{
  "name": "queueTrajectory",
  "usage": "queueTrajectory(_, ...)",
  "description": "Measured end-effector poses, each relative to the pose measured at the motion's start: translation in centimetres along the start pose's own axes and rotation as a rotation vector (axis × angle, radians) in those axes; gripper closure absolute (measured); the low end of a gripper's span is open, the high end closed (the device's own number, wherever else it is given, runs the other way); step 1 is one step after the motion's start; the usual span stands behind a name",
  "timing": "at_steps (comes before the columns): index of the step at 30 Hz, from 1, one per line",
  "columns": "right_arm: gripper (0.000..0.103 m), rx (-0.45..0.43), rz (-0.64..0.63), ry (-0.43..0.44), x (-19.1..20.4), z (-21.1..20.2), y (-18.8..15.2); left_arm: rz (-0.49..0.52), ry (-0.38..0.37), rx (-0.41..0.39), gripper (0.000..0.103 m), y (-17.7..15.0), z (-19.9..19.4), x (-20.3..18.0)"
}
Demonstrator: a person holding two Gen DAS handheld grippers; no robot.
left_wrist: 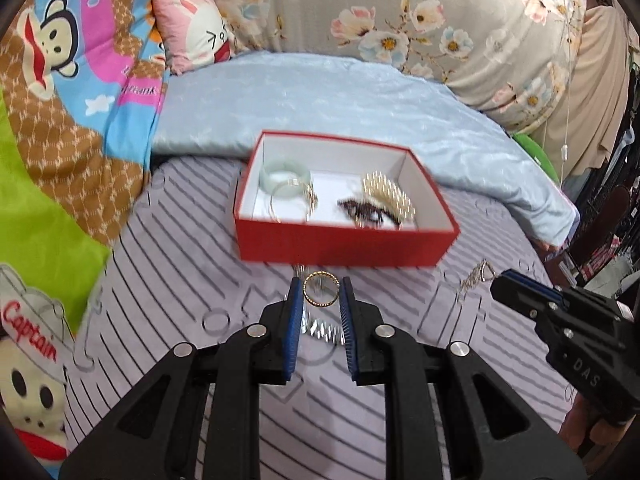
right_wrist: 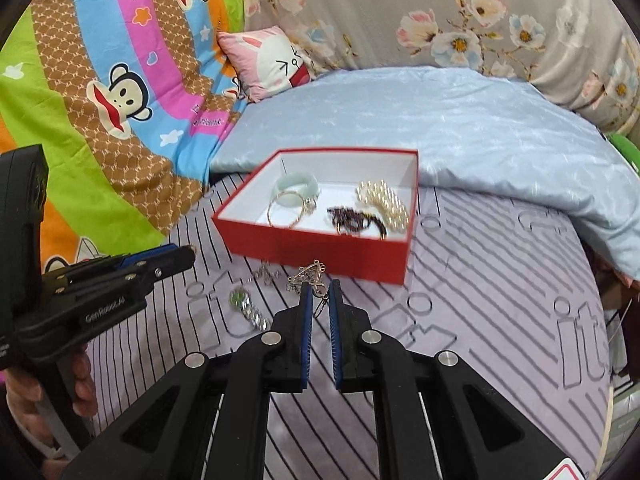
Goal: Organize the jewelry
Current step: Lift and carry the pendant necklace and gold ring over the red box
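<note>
A red box (left_wrist: 344, 246) (right_wrist: 312, 246) with a white inside stands on the striped mat. It holds a jade bangle (left_wrist: 285, 176) (right_wrist: 297, 185), a thin gold hoop (right_wrist: 285, 210), a dark beaded piece (left_wrist: 370, 212) (right_wrist: 356, 220) and a pearl bracelet (left_wrist: 388, 196) (right_wrist: 384, 200). My left gripper (left_wrist: 321, 290) grips a gold ring (left_wrist: 321, 289) at its tips, above a sparkly silver watch (left_wrist: 324, 330) (right_wrist: 248, 308). My right gripper (right_wrist: 319, 294) is closed to a narrow gap around a gold pendant earring (right_wrist: 310, 276); its grip on it is unclear.
A thin chain (right_wrist: 264, 272) lies in front of the box. A light blue quilt (left_wrist: 340, 96) lies behind the box. A cartoon blanket (left_wrist: 60, 120) and a pink cushion (left_wrist: 194, 36) are at left. A floral quilt (left_wrist: 440, 12) is at the back.
</note>
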State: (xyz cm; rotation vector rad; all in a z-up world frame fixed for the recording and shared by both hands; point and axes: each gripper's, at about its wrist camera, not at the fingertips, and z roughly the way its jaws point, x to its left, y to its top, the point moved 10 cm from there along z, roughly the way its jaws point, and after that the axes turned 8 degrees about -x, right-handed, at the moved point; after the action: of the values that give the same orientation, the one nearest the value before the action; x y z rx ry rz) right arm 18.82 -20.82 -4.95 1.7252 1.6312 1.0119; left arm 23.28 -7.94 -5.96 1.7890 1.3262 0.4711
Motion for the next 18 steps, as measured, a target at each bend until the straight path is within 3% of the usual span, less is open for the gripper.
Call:
queueTrajectory(8, 0.096, -0.064, -0.045, 0.004, 0.2, 1.9, 6.2, 0.027, 0.032, -0.08, 0.085, 6.2, 2.0, 0.7)
queueTrajectory(18, 0.096, -0.072, -0.05, 0.007, 0.5, 6.3, 9.6, 0.021, 0.065, -0.077, 0.085, 9.3, 6.9, 1.4)
